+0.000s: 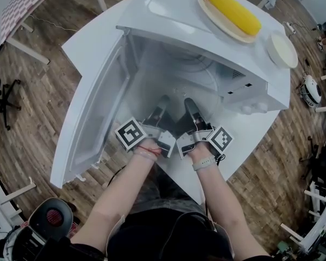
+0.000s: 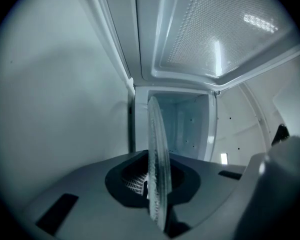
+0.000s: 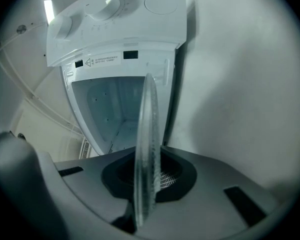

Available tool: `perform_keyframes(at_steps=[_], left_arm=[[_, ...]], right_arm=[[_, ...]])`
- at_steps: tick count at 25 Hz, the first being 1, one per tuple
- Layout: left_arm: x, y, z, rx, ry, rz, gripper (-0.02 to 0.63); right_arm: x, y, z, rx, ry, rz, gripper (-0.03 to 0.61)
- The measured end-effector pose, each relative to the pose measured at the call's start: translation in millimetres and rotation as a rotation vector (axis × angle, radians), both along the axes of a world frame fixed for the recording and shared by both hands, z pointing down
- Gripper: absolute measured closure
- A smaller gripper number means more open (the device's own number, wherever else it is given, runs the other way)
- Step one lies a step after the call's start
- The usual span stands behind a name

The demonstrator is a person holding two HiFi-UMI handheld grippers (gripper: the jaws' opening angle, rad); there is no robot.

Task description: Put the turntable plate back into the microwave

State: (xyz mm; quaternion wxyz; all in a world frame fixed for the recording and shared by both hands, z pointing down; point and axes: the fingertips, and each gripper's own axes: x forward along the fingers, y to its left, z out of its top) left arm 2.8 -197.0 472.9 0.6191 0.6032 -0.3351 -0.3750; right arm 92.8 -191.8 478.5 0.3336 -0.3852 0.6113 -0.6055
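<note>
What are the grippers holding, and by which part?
The left gripper and right gripper both clamp the clear round glass turntable plate by its near rim.

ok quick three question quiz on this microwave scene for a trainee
1. True or false: the door of the microwave stands open.
2. What do the left gripper and the right gripper both clamp? A) a mug B) the glass plate C) nothing
3. Fill in: the corn lies on a dish on ___ of the microwave.

Key: 1 true; 2 B; 3 top.
</note>
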Motion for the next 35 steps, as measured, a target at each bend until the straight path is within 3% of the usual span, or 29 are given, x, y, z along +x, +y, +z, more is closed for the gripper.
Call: perform_keyframes(at_steps=[2,6,10,14,17,21,30,35], left_arm=[[-0.7,-2.2,0.9,-0.011,-0.021,0.01,0.584],[-0.7,-9.8,1.6,0.003,0.006,-0.006,0.584],[-2.6,-15.8,8.1,0.001,-0.04,0.006,0.584],[-0.2,-19.5,7.3,-0.023,-0.006,0.027,0.583],[-1.7,-22.2,4.6,0.003,-0.013,0.022,0.583],[-0.3,-21.0,-0.3,0.019,0.049,0.001,0.583],[2.4,-14.7,-1.7,0.024,0.004,0.03,0.581],[-0.1,-13.1,-4.6,0.025,0.02,0.025,0.581]], right_arm=[[-0.6,-3.3,-0.4,-0.002,0.001,-0.002,0.538],[-0.7,-9.3,-0.4,-0.004,-0.007,0.002,0.538],[-0.1,-16.4,1.0,0.001,-0.005,0.001,0.538],[-0.2,-20.9,1.9,0.003,-0.013,0.007,0.538],[-0.8,-22.2,2.1,0.009,-0.017,0.002,0.538],[-0.4,-21.8,2.0,0.008,-0.004,-0.006,0.538],[1.1,-27.8,-1.3,0.015,0.017,-0.027,0.538],[0.4,-31.7,-4.9,0.02,0.01,-0.027,0.538]])
